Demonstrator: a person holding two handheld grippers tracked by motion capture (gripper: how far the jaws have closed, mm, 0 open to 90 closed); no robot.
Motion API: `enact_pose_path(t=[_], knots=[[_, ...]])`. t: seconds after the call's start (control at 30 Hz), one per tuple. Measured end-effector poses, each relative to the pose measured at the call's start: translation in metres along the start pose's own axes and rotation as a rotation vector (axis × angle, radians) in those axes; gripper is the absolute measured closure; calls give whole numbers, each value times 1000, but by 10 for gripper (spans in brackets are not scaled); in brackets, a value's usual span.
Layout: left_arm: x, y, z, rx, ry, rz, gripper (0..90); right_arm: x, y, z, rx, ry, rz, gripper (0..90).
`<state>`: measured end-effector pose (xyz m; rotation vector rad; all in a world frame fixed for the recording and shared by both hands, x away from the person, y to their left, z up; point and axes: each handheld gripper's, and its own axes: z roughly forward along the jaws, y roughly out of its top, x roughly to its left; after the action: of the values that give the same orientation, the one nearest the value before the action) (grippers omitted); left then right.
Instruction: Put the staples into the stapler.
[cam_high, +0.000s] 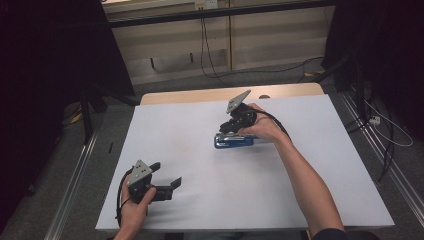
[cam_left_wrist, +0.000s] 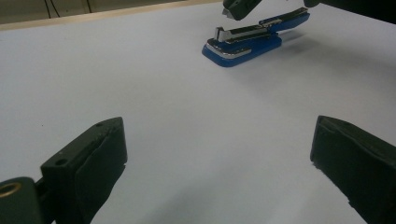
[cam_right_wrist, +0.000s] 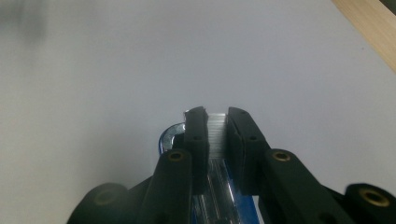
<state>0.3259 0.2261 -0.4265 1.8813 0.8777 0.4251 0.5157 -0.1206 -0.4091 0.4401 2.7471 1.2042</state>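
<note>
Right gripper (cam_right_wrist: 217, 122) clamped on blue stapler (cam_left_wrist: 243, 44), chrome top arm raised; left gripper (cam_left_wrist: 219, 154) apart

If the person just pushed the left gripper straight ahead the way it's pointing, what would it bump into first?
Probably the blue stapler. The left gripper is open, with bare table ahead. The stapler sits beyond, a little off centre, with the right gripper on it. Depth is hard to judge.
</note>
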Motion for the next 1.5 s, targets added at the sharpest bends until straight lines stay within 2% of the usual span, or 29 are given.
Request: enact_pose_path(t=[0.13, 0.53, 0.9, 1.5], knots=[[0, 0, 0, -2, -2, -1, 39, -1, -1, 1, 14, 9, -14, 792], [0, 0, 0, 2, 1, 0, 39, -3, -2, 1, 6, 43, 15, 792], [0, -1, 1, 1, -2, -1, 39, -2, -2, 4, 12, 66, -27, 792], [0, -1, 1, 3, -10, -4, 41, -4, -5, 9, 38, 77, -57, 792]])
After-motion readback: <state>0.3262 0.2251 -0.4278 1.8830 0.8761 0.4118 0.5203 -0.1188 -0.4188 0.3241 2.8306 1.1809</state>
